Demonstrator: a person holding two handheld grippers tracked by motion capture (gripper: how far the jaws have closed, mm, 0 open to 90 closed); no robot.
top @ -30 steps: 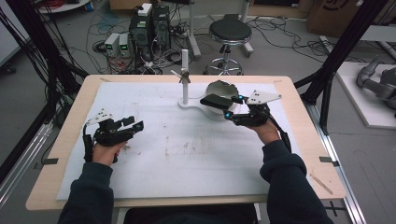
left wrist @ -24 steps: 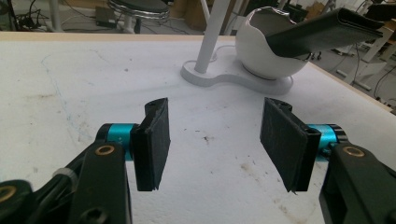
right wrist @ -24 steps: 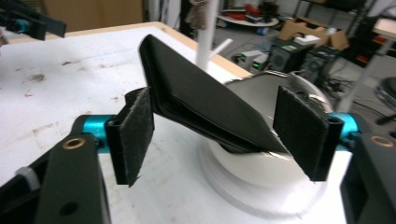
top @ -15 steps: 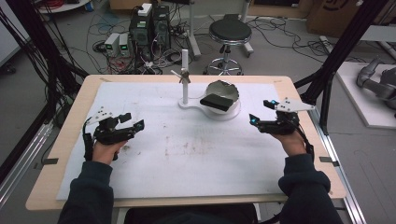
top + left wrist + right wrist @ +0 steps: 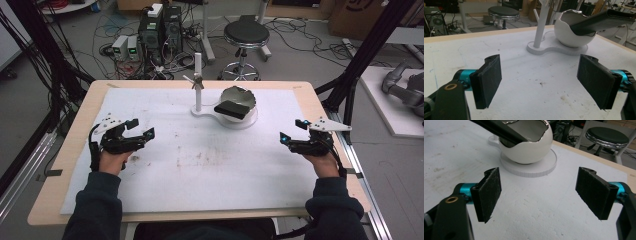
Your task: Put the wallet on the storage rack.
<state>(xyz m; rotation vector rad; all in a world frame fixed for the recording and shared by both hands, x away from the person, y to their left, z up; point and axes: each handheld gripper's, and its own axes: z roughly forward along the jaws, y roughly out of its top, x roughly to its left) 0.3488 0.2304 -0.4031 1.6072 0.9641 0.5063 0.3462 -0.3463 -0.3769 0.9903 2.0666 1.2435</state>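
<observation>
A white egg-shaped bowl [image 5: 245,98] with a jagged rim stands on a white base plate [image 5: 242,121] at the back middle of the table. A flat black object [image 5: 231,109] lies slanted across the bowl's mouth. From the same base rises a white post [image 5: 198,82]. My left gripper [image 5: 141,129] rests open at the table's left, nothing between its jaws. My right gripper [image 5: 293,131] is open at the right, well clear of the bowl. The bowl [image 5: 571,32] and black object [image 5: 602,20] lie ahead of the left gripper [image 5: 540,82]. The bowl [image 5: 527,143] sits ahead of the right gripper [image 5: 537,195].
A white sheet [image 5: 200,160] covers most of the wooden table [image 5: 75,145]. Behind the table stand a round black stool [image 5: 245,34], computer boxes [image 5: 160,25] and loose cables. Black frame posts [image 5: 360,60] flank the table.
My right gripper has drawn back from the bowl toward the table's right edge and now stands empty. The black object stays across the bowl. The left gripper has not moved.
</observation>
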